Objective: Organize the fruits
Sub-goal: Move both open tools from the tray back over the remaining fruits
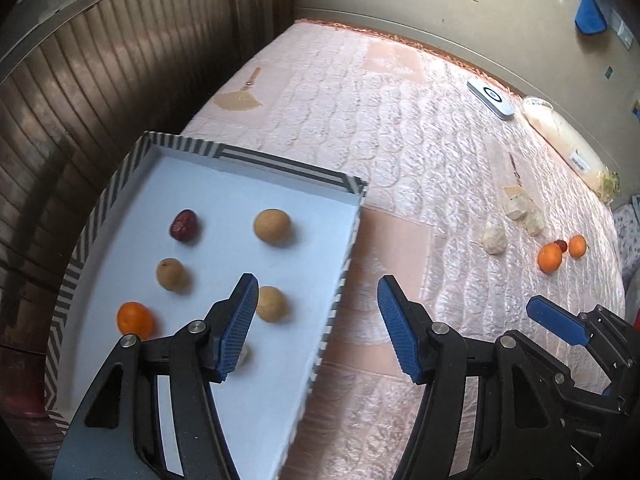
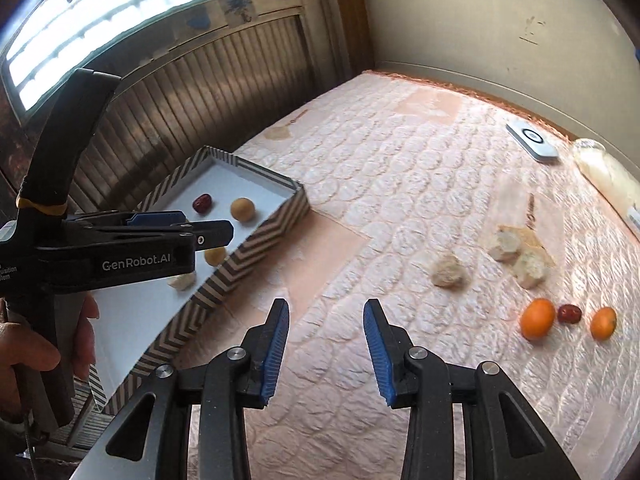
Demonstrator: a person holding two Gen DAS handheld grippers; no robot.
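a: what is the surface here?

b: a bed with a pink quilted cover (image 2: 400, 184), pushed into a corner. a plain wall (image 2: 480, 20) runs along the far edge, dark slatted panelling (image 2: 192, 100) along the other side, and a bright window (image 2: 132, 8) sits above the panelling.

a: where is the fruit?

b: some lies in a shallow box (image 1: 352, 240) with a striped rim and a white floor, near the panelling. inside i count one dark red fruit (image 1: 183, 225), three tan round fruits, the farthest at (image 1: 272, 226), and one orange (image 1: 135, 320). a pale scrap shows behind the left claw's finger; i cannot tell what it is.

a: and outside the box?

b: two more oranges, the nearer one (image 2: 537, 319), with a second dark red fruit (image 2: 569, 313) between them, well apart from the box. near them lie three pale lumps, the closest at (image 2: 449, 271).

a: anything else on the bed?

b: a flat white gadget (image 2: 532, 142) and a long pale bag (image 2: 604, 176) by the wall.

a: the claws?

b: the left claw (image 1: 316, 316) is spread wide over the box's edge, pinching nothing. the right claw (image 2: 326, 340) is also parted and empty, above bare cover. a hand (image 2: 36, 352) holds the left tool's handle.
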